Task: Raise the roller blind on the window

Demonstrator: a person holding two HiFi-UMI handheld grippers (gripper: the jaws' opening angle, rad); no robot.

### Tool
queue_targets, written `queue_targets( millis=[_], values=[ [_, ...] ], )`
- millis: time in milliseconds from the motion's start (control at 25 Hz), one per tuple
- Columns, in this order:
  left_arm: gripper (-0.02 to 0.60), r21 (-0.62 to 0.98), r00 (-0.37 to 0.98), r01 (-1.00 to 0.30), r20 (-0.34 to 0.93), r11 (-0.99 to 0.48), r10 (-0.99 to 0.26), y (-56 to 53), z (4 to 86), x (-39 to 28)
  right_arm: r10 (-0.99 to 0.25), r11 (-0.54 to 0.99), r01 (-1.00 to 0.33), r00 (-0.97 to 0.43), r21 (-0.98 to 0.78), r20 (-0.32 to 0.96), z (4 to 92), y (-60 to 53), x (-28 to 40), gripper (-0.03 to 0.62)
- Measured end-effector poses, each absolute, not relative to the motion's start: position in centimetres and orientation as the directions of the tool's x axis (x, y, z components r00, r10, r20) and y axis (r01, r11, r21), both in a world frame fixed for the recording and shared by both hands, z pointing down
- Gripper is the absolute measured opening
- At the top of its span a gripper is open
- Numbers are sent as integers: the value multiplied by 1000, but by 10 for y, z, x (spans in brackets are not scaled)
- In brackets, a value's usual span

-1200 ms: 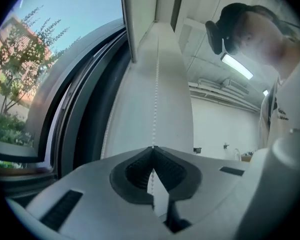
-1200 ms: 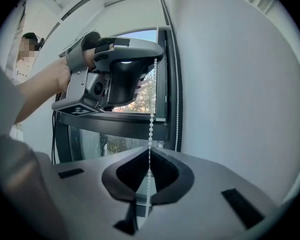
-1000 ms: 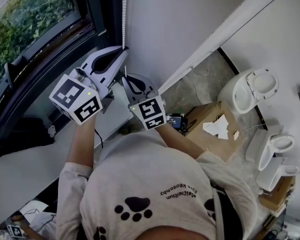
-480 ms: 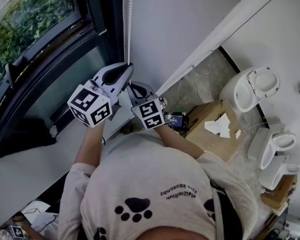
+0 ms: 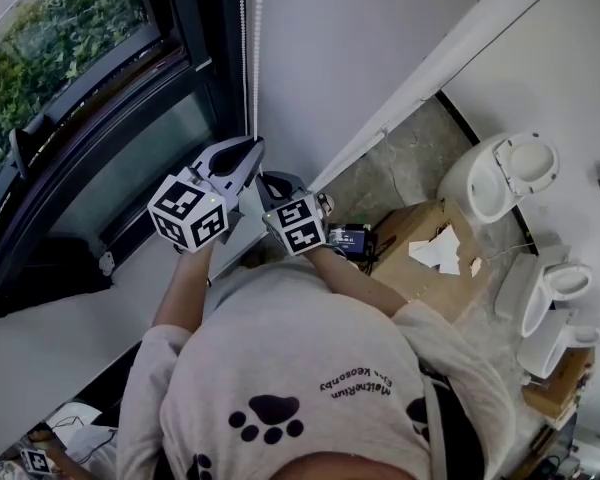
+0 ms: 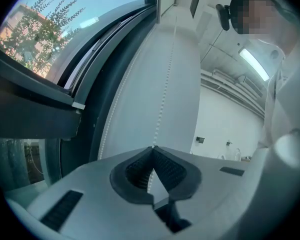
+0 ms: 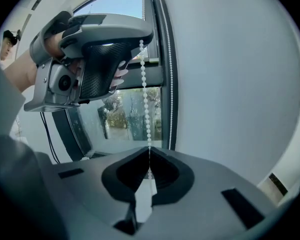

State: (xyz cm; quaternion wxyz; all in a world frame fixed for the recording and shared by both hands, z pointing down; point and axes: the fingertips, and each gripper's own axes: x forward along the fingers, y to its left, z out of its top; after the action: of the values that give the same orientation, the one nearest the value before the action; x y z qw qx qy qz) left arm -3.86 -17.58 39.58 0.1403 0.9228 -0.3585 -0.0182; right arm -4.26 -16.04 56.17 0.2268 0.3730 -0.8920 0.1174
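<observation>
Seen from the head view, the person stands close to a dark-framed window (image 5: 80, 58) with both arms raised toward the white wall (image 5: 360, 58) just beside it. The bead chain (image 5: 258, 58) of the blind hangs in two strands down that wall. The left tongs (image 5: 257, 148) meet the chain at the higher point, and the right tongs (image 5: 268, 180) sit just below and beside them. On the floor to the right stand a cardboard box (image 5: 430, 268) and several white toilet bowls (image 5: 500, 178). In the left gripper view, the left tongs (image 6: 152, 148) are pinched together on the bead chain (image 6: 162, 101), which runs straight up from between the ribbed pads. The second strand hangs free to its left, near the window frame. In the right gripper view, the right tongs (image 7: 149, 150) are likewise closed on the bead chain (image 7: 145, 99), whose beads drop into the narrow cleft between the pads. Directly above, the left tongs (image 7: 141, 38) grip the same strand, held by the person's hand (image 7: 117, 76). The other strand hangs against the window frame, apart from both.
</observation>
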Motion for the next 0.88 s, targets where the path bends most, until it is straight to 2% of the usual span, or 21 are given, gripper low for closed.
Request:
queue_targets(
  millis=[360, 560, 680, 880],
  values=[
    [9, 287, 742, -652, 52, -701, -668, -178, 401, -38, -591, 699, -714, -614, -49, 523, 562, -159, -42, 14],
    [9, 280, 742, -652, 47, -704, -669, -182, 401, -38, -608, 700, -713, -630, -49, 483, 526, -157, -36, 85],
    [11, 278, 739, -655, 44, -703, -672, -184, 401, -39, -649, 681, -730, -639, -58, 414, 488, -159, -25, 97],
    [11, 276, 733, -660, 36, -698, -679, -186, 400, -41, -715, 666, -743, -661, -66, 228, 400, -162, -12, 97]
  ],
)
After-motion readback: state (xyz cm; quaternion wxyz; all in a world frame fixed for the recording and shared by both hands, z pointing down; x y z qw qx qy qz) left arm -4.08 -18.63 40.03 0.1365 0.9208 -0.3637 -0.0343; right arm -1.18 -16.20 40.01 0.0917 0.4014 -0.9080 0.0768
